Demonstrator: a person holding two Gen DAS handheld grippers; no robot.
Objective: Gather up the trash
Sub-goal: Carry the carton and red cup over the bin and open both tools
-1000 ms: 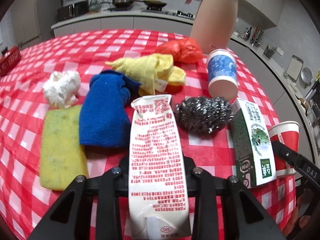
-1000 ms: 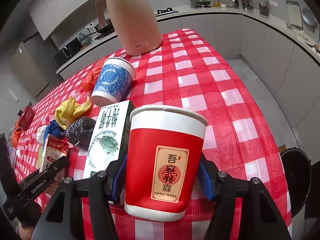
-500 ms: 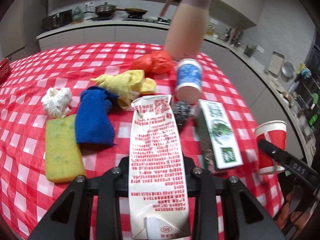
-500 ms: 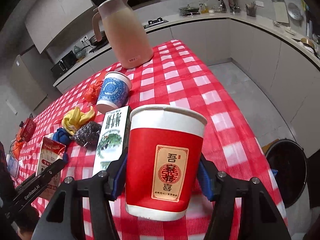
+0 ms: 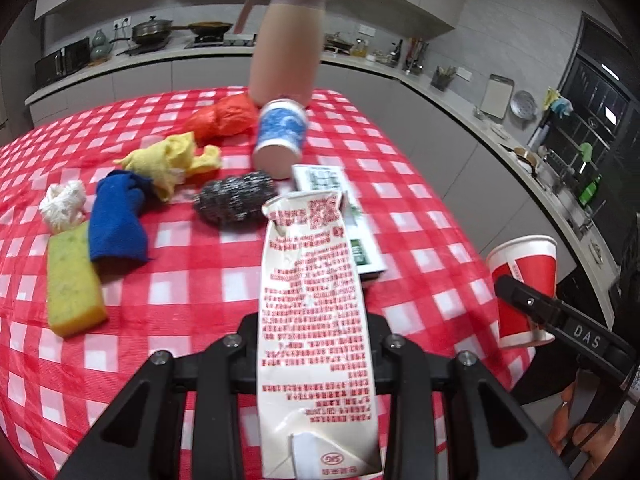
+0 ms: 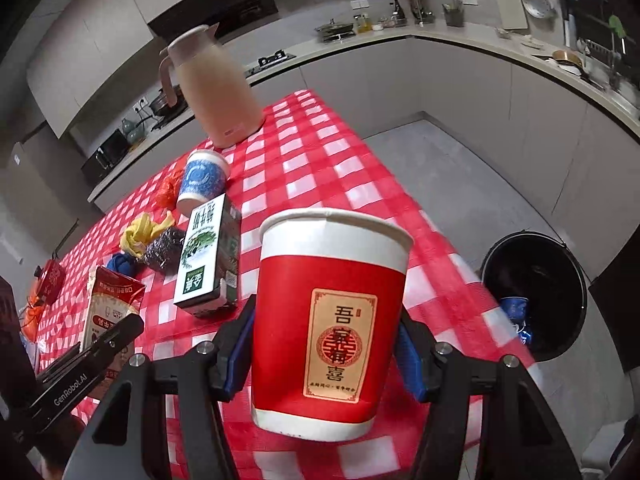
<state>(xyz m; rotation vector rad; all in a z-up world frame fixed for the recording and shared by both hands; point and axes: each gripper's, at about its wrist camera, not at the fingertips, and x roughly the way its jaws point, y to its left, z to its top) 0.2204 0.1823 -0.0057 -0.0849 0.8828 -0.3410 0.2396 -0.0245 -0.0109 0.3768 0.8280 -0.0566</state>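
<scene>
Left gripper (image 5: 316,364): its black jaws are clamping a flattened white carton (image 5: 316,340) printed with red text, its torn top pointing up and away over the table's near edge.
Right gripper (image 6: 326,354): blue-padded jaws are pressing both sides of a red paper cup (image 6: 328,320) with a white rim and a gold label, holding it upright above the table's right edge.
Table (image 6: 320,160): a glossy red-and-white checked cloth is covering it; the right half near the far right corner is lying bare.
Floor room: grey floor (image 6: 460,168) is lying open past the right edge, between table and cabinets.
Bin (image 6: 560,256): round and black, it is standing on the floor off the near right corner, with a blue cup (image 6: 514,308) inside.
Left over on the table: a green-and-white carton (image 6: 204,256) is lying flat near the middle, a wiry steel scourer (image 5: 236,198) just beside it; a blue patterned cup (image 5: 282,136) is tipped on its side in front of a tall pink jug (image 5: 286,44) near the far edge.
Soft things, toward the left edge: a yellow cloth (image 5: 168,162), a blue cloth (image 5: 118,220), a porous yellow sponge (image 5: 72,280), a crumpled white tissue (image 5: 62,204) and a crinkled orange bag (image 5: 222,118).
</scene>
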